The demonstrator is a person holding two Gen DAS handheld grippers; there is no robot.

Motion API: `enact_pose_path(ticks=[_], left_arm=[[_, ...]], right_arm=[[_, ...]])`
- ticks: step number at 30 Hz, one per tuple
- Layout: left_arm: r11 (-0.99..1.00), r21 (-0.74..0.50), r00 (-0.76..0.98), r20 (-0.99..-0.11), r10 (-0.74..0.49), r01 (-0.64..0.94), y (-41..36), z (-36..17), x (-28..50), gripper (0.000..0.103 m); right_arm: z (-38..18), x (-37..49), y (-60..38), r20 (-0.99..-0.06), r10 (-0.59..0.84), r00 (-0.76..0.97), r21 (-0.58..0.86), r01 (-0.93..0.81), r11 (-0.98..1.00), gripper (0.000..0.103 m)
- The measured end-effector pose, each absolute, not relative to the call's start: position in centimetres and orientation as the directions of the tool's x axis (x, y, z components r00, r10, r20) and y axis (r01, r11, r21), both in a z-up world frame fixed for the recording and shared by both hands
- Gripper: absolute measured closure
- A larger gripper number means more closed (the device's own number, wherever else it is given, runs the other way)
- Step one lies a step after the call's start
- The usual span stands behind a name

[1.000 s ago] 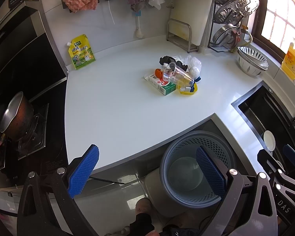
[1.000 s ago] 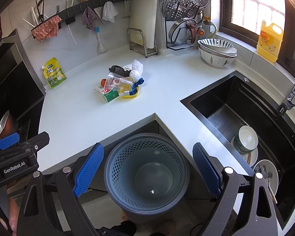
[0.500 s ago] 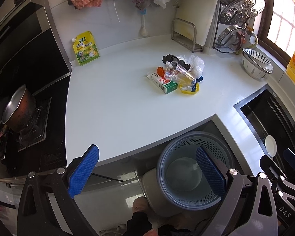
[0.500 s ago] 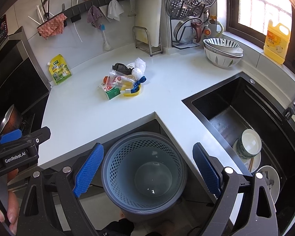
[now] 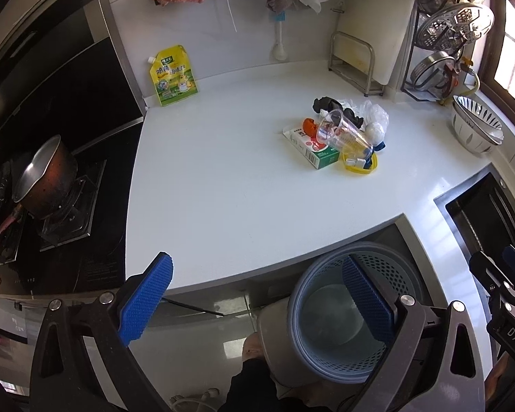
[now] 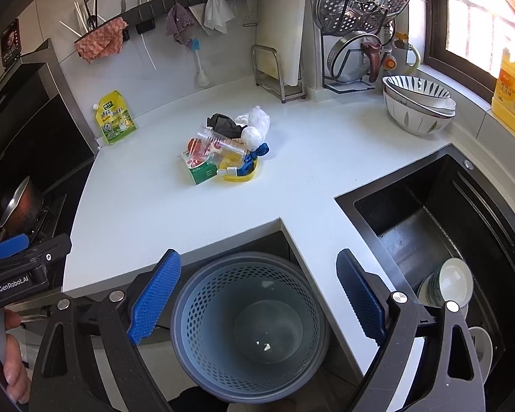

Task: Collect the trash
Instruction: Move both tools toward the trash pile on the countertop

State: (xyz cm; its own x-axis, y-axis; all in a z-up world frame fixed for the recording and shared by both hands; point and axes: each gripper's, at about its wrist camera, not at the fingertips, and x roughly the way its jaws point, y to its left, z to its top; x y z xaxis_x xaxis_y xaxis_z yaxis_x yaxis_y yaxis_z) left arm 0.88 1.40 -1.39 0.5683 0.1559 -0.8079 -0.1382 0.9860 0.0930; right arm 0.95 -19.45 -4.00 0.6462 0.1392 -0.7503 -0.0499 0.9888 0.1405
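A small heap of trash lies in the middle of the white counter: a clear plastic cup on its side, a green and white carton, a yellow lid, black and clear plastic scraps, a white ball. A blue perforated bin stands on the floor below the counter's inner corner, nearly empty. My left gripper is open above the counter's front edge. My right gripper is open over the bin. Both hold nothing.
A pot sits on the stove at the left. A black sink with dishes lies to the right. Stacked bowls, a dish rack, a yellow pouch and a yellow jug line the back.
Both grippers have drifted slightly forward toward the counter, so the trash heap looks a little nearer. Both remain open and the heap has not moved.
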Motion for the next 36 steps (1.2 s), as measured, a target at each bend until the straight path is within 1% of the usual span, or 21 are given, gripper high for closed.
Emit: enact_pose_path(ticks=[8, 14, 21, 30, 36], left_arm=[[0.993, 0.073, 0.592, -0.798, 0.112, -0.088, 2.8, -2.1, 6.8, 0.006], [0.997, 0.072, 0.591, -0.803, 0.076, -0.031, 3.0, -3.7, 11.4, 0.006], [0.998, 0.055, 0.600, -0.799, 0.038, 0.010, 3.1, -5.1, 15.9, 0.006], [0.998, 0.042, 0.612, -0.791, 0.000, 0.054, 1.9, -6.9, 19.2, 0.006], [0.998, 0.031, 0.619, -0.785, -0.012, 0.060, 2.1, -7.9, 20.4, 0.006]], right_arm=[[-4.5, 5.9, -18.2, -0.758, 0.088, 0.646, 0.111, -0.005, 0.994, 0.015], [-5.8, 10.0, -17.3, -0.769, 0.062, 0.636, 0.116, 0.044, 0.992, 0.015], [-6.9, 14.5, -16.3, -0.772, 0.040, 0.635, 0.102, 0.061, 0.993, 0.015], [-8.2, 20.6, -17.5, -0.764, 0.011, 0.645, 0.087, 0.087, 0.992, 0.015], [-10.2, 25.2, -18.1, -0.776, 0.026, 0.630, 0.106, 0.089, 0.990, 0.015]])
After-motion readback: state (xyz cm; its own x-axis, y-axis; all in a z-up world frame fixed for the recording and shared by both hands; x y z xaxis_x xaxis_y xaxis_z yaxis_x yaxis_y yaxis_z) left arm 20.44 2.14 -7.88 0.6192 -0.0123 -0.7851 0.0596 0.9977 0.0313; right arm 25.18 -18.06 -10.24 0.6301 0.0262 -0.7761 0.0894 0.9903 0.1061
